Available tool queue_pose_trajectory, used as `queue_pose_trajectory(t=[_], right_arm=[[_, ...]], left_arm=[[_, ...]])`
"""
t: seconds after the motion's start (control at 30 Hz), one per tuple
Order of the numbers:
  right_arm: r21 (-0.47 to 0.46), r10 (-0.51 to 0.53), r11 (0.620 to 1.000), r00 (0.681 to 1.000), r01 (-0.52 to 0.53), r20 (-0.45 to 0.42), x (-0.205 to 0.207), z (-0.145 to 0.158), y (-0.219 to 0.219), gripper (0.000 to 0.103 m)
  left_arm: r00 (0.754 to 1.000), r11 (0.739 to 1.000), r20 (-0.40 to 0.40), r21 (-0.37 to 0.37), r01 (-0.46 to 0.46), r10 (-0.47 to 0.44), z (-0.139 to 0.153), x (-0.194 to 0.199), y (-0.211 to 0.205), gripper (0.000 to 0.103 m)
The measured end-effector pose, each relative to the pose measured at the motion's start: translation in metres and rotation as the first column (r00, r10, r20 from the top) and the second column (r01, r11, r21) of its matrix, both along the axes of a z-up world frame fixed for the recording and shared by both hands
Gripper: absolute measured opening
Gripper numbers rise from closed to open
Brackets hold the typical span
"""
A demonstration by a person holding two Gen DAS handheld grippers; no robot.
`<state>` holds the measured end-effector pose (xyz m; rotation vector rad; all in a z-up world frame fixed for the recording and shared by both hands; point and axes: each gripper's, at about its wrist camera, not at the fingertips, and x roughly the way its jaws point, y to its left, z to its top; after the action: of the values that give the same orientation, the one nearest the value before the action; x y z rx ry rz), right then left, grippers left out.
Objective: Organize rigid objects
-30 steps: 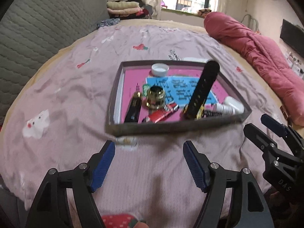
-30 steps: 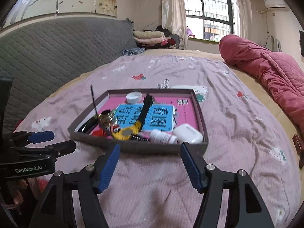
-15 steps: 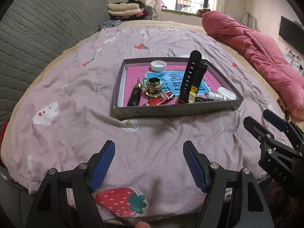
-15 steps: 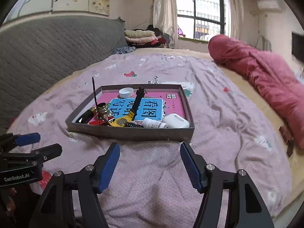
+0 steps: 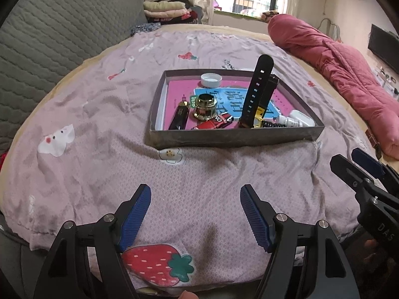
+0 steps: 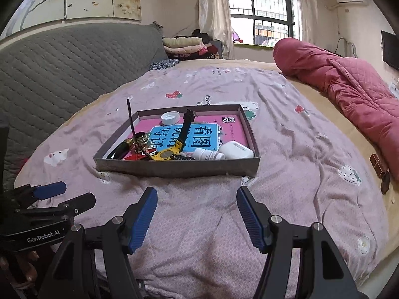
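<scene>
Both grippers have backed away from the tray [image 5: 234,138], tilted downward, jaws wide apart and empty.

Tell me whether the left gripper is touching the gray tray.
Apart. The left wrist view shows the open left gripper well short of the tray, with bare bedspread between them.
</scene>
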<state>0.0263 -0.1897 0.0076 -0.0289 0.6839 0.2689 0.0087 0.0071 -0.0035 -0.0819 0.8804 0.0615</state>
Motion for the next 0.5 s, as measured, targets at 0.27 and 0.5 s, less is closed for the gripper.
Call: queue_pose_trajectory(t=[0.27, 0.5], right_arm=[[-0.044, -0.003, 0.999, 0.999, 0.001, -0.039, 0.005, -0.012, 0.006, 0.065], [-0.062, 0.004, 0.998, 0.999, -0.007, -0.051, 0.008, -0.019, 0.010, 0.065]], left_arm=[[1.000, 1.000, 0.002, -0.011, -0.002, 0.002, -0.005, 0.005, 0.001, 0.075], [1.000, 1.000, 0.004, -0.014, -0.002, 0.002, -0.006, 0.006, 0.003, 0.075]])
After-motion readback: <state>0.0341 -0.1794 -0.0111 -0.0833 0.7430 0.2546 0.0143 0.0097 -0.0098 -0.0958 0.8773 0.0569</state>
